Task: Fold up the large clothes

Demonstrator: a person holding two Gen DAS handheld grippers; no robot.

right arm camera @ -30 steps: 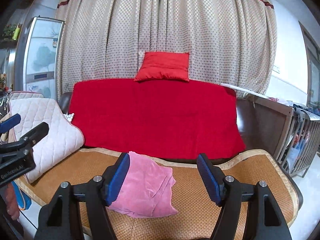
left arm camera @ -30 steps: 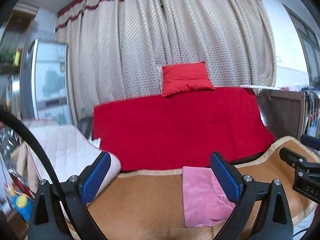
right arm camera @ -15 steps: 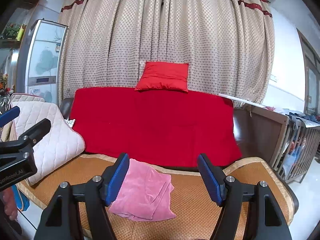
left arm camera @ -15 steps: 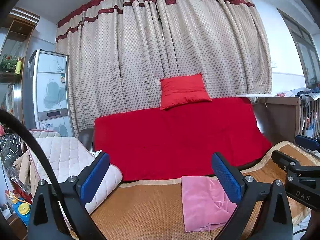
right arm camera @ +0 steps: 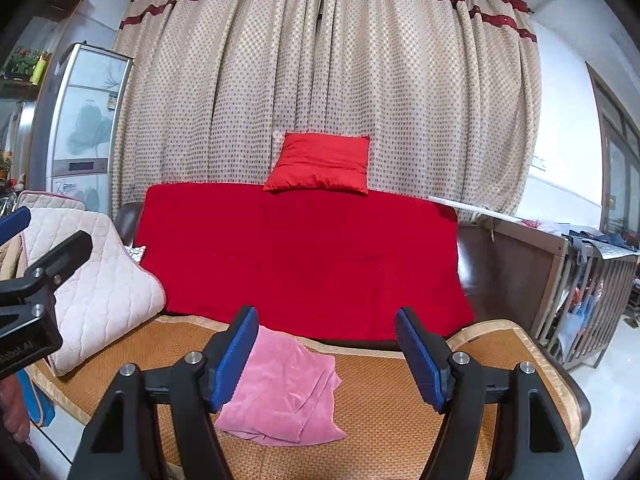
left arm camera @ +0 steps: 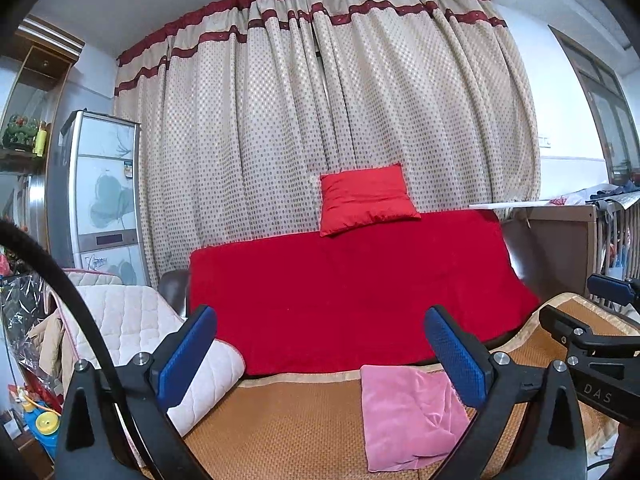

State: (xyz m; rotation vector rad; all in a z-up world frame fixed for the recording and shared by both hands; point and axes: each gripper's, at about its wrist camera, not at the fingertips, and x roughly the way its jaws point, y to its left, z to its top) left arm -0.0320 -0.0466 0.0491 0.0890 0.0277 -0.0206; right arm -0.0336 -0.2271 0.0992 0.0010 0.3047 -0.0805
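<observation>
A folded pink garment lies on a woven orange mat on the sofa seat. My left gripper hovers open above the mat, the garment below its right blue finger. My right gripper is also open and empty, with the garment under its left blue finger. Neither gripper touches the cloth. In the left wrist view the right gripper pokes in at the right edge. In the right wrist view the left gripper pokes in at the left edge.
A red blanket covers the sofa back, with a red cushion on top before a dotted curtain. A quilted white pad is rolled at the mat's left end. A cabinet stands left, a wooden railing right.
Both grippers have risen and pulled back a little; the garment and mat sit lower in both views and more curtain and ceiling show. The garment has not moved.
</observation>
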